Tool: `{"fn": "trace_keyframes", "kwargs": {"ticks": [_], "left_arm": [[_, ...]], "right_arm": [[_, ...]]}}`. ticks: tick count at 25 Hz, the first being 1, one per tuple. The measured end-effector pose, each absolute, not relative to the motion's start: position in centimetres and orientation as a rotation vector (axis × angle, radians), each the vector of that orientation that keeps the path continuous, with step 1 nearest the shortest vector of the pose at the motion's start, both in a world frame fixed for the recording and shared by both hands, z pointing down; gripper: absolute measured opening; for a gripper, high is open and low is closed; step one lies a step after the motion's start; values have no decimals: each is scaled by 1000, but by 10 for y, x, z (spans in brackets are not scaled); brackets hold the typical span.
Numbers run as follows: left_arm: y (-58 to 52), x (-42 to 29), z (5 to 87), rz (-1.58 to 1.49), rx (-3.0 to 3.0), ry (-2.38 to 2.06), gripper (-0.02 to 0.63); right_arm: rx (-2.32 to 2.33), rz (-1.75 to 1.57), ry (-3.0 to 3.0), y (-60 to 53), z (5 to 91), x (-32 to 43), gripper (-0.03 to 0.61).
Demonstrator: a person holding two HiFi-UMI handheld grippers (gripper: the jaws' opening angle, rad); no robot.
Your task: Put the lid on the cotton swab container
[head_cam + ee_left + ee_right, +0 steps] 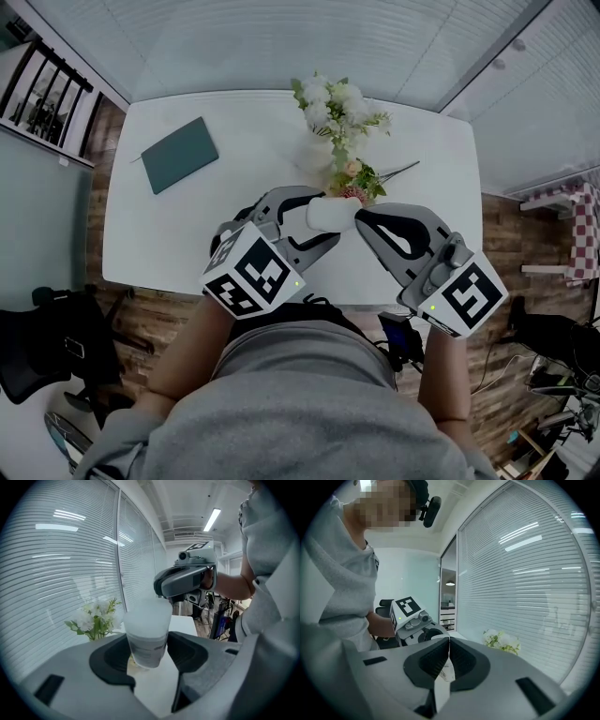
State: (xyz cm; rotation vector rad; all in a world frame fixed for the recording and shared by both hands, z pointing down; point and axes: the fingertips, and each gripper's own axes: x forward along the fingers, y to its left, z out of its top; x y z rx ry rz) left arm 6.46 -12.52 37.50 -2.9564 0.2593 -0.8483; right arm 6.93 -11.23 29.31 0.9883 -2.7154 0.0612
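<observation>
My left gripper (317, 217) is shut on the cotton swab container (330, 214), a white frosted cylinder held above the front of the white table (169, 234). In the left gripper view the container (147, 634) stands upright between the dark pads. It has a printed label low down and a frosted cap over its top. My right gripper (362, 217) is at the container's capped end, its jaws meeting tip to tip (449, 641), and I see nothing between them. From the left gripper view it (161, 588) hovers just over the cap.
A vase of white flowers (339, 117) stands on the table just beyond the grippers. A teal notebook (180, 155) lies at the far left. Window blinds line the far side. A dark chair (47, 356) stands on the wooden floor at the lower left.
</observation>
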Motion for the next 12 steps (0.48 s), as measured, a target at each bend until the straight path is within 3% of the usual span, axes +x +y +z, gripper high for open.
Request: {"fn": "trace_keyframes", "kwargs": {"ticks": [12], "left_arm": [[-144,48,355,-740,-2977,432,242]], "right_arm": [[1260,66,-2714,-120,285,116,26]]}}
